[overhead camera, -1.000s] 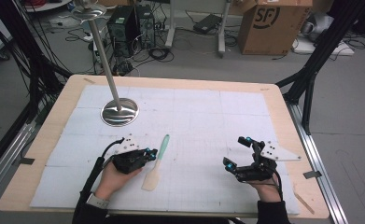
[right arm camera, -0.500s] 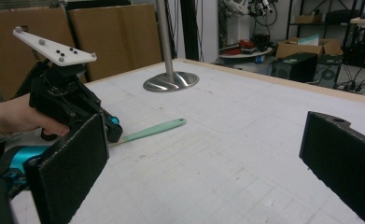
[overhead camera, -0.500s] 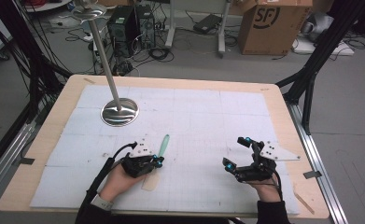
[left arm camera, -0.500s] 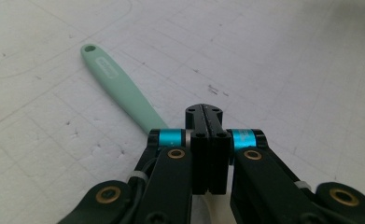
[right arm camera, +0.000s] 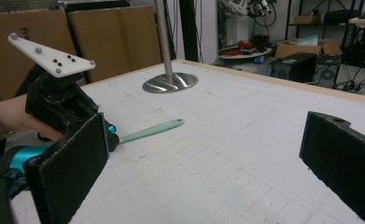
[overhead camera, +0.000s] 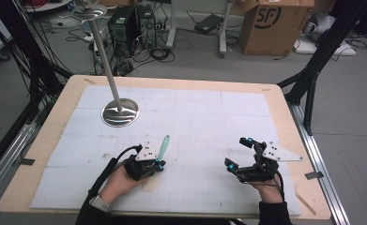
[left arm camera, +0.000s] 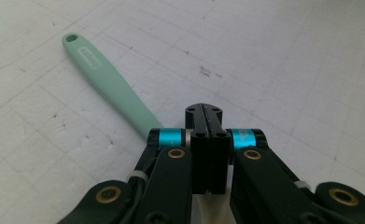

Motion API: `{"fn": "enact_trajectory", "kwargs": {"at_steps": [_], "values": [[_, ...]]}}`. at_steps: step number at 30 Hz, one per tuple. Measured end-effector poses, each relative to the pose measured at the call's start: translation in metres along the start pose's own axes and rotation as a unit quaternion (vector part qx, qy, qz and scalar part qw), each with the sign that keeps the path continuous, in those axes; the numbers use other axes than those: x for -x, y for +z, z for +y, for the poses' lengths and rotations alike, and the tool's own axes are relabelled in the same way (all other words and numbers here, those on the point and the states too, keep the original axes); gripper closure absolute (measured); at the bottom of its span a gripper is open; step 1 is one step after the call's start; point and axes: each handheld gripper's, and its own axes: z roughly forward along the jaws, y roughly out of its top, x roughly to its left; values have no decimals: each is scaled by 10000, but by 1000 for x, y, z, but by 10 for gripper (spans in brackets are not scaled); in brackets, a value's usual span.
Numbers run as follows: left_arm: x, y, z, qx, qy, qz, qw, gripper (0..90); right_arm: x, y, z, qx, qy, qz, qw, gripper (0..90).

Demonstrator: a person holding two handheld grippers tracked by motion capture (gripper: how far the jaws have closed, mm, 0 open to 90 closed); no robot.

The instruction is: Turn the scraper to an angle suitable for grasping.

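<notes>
One spatula (overhead camera: 162,148), handle toward the table's (overhead camera: 284,112) far edge, blade end under left gripper's (overhead camera: 154,165) closed jaws; right gripper (overhead camera: 240,154) wide open, farther off.

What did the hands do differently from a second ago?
The left gripper slid in over the spatula, covering its pale blade end, and its jaws are shut there; whether they pinch the spatula is hard to tell. The green handle now points a little more upright in the high view. The right gripper, open, and the metal stand stayed put.
</notes>
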Motion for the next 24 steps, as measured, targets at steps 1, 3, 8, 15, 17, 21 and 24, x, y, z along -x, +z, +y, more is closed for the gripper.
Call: {"fn": "enact_trajectory", "kwargs": {"at_steps": [1,3,8,15,17,21,24], "values": [[0,-2,-1,-5,28,10,10000,898,0,0,0,-3,-2,5,10000,3],[-1,-9,-7,-34,113,-3,9999,899,0,0,0,-4,-6,8,10000,3],[-4,-20,-16,-27,105,-23,9999,899,0,1,-1,-38,-8,20,10000,3],[-17,-43,-37,92,-101,-98,9999,899,0,2,-1,-41,-23,14,10000,3],[-21,-49,-43,103,-137,-67,9998,899,0,2,-1,-48,-16,17,10000,3],[-27,-59,-52,132,-214,-29,9997,899,-1,4,-2,-108,-45,33,9999,3],[-28,-61,-54,166,-289,-5,9994,899,-2,6,-3,-157,-54,41,9999,3]]}}
